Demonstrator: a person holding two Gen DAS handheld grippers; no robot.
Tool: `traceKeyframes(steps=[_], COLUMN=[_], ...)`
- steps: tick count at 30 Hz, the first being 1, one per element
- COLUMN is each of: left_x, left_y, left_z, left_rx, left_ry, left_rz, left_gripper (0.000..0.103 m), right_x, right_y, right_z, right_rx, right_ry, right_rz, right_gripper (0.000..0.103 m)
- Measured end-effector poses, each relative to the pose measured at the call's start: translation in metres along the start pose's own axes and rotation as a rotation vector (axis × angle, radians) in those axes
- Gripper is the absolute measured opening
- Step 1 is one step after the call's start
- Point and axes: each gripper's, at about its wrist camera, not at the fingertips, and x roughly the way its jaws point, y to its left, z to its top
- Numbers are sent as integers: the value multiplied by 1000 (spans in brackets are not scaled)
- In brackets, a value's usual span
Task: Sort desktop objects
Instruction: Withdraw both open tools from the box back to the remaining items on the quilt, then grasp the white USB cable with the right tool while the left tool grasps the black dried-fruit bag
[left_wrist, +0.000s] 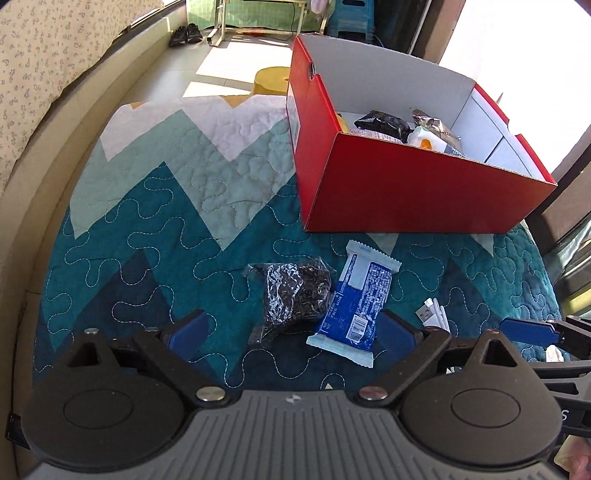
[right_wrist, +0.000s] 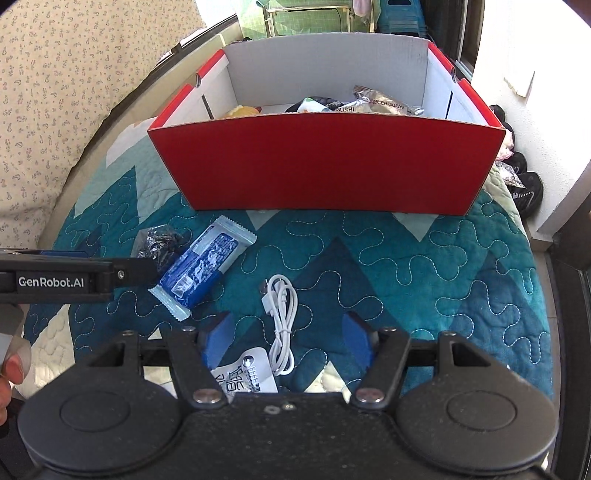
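left claw (left_wrist: 291, 332) tilted down, spread wide

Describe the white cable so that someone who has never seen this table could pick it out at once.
Start at the red box on the quilt. In front of it lie a few loose items; the white cable is the coiled USB lead right of the blue snack packet. It is the only cord; its neighbours are wrapped packets.

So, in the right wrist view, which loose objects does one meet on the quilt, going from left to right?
Clear bag of dark bits → blue snack packet → white USB cable. The white label under the gripper overlaps the cable's span, so I leave it out.
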Motion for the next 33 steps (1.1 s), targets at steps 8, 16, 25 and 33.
traceKeyframes(steps=[8, 16, 25, 33], left_x=[22, 33, 40, 39], left_y=[9, 13, 14, 10], left_z=[8, 13, 13, 14], left_rx=[-17, -13, -3, 15], left_ry=[26, 19, 21, 6], left_rz=[7, 14, 11, -15], left_gripper=[97, 97, 92, 61], right_x=[20, 31, 34, 33], right_y=[-1, 0, 9, 8], right_z=[-1, -1, 0, -1], right_rx=[3, -2, -52, -68], right_ry=[41, 67, 71, 51], right_rz=[-5, -34, -92, -126], right_gripper=[63, 60, 52, 36])
